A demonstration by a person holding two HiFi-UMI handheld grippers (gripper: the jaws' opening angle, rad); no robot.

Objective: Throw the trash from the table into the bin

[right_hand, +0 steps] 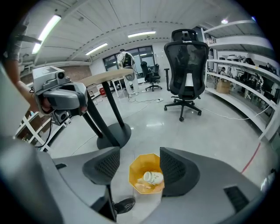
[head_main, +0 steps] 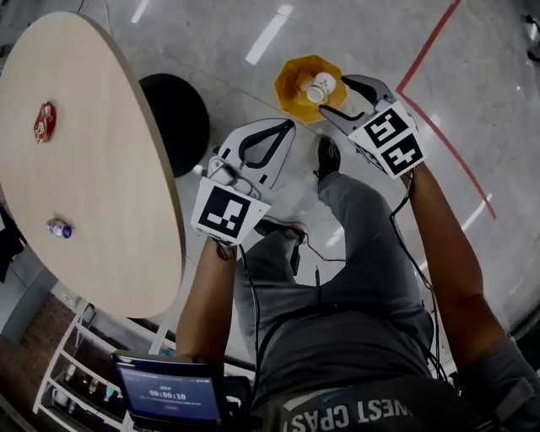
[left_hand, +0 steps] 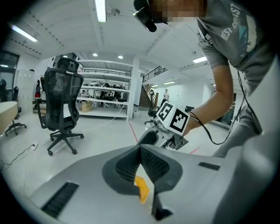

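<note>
Now cup lies in bin below wide-spread R claw.

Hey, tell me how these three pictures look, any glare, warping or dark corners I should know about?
Head view: white streaks of glare lie on the glossy floor, while the table is evenly lit. Left gripper view: strong fisheye, black corners, a tube light blown out. Right gripper view: same warping, the shelves bow, yet the orange bin is sharp.
</note>
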